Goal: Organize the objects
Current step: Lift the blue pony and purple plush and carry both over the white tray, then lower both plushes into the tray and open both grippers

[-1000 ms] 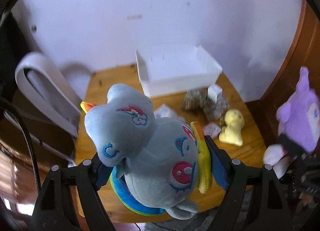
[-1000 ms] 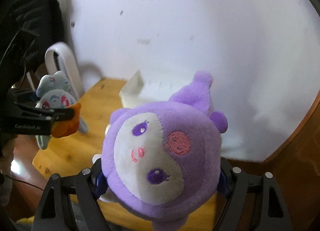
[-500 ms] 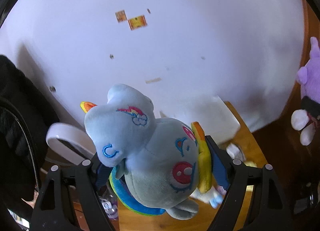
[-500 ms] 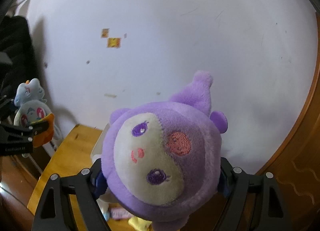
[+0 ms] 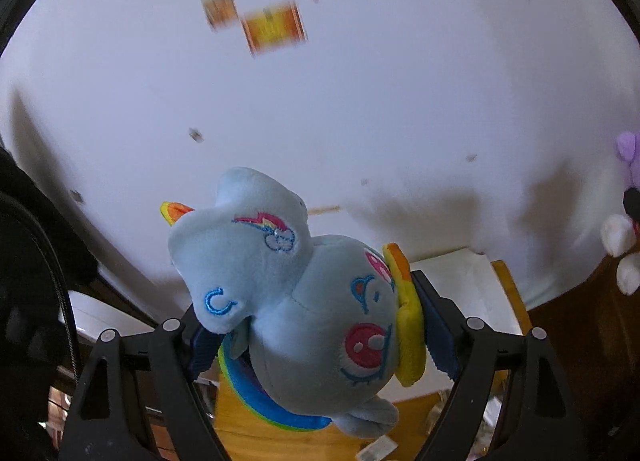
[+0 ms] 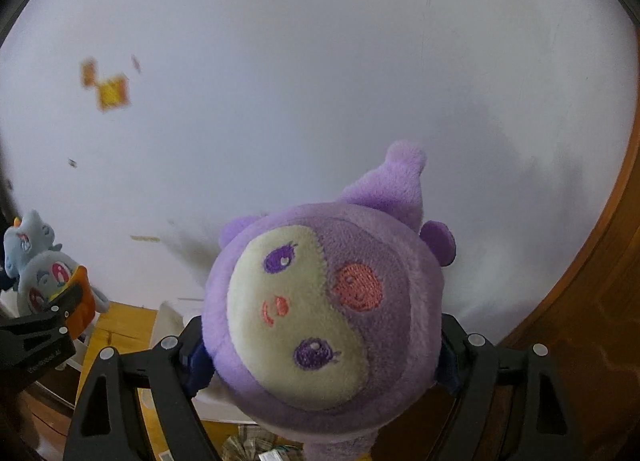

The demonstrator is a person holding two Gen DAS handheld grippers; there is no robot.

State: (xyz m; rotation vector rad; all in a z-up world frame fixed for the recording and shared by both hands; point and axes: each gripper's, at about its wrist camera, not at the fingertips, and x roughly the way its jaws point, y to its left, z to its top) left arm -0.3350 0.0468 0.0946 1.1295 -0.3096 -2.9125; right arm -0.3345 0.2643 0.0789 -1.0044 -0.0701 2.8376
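My left gripper (image 5: 316, 337) is shut on a light blue pony plush (image 5: 296, 301) with a rainbow mane, its pads pressed on both sides. My right gripper (image 6: 320, 353) is shut on a purple round-headed plush (image 6: 324, 309) with a cream face. Both toys are held up high in front of a white wall. A white bin (image 5: 460, 285) stands on the wooden table (image 5: 248, 429) below and behind the pony. In the right wrist view the pony (image 6: 40, 273) and the left gripper's fingers (image 6: 36, 333) show at far left. The purple plush's edge (image 5: 624, 221) shows at far right in the left wrist view.
A white wall with small orange stickers (image 5: 272, 27) fills most of both views. A brown wooden panel (image 6: 592, 321) rises at the right. Small packets (image 6: 256, 445) lie on the table below. A white curved object (image 5: 100, 317) sits at the left.
Both grippers have lifted with their plush toys; the table, bin and small items have dropped toward the bottom of both views and the wall now fills them.
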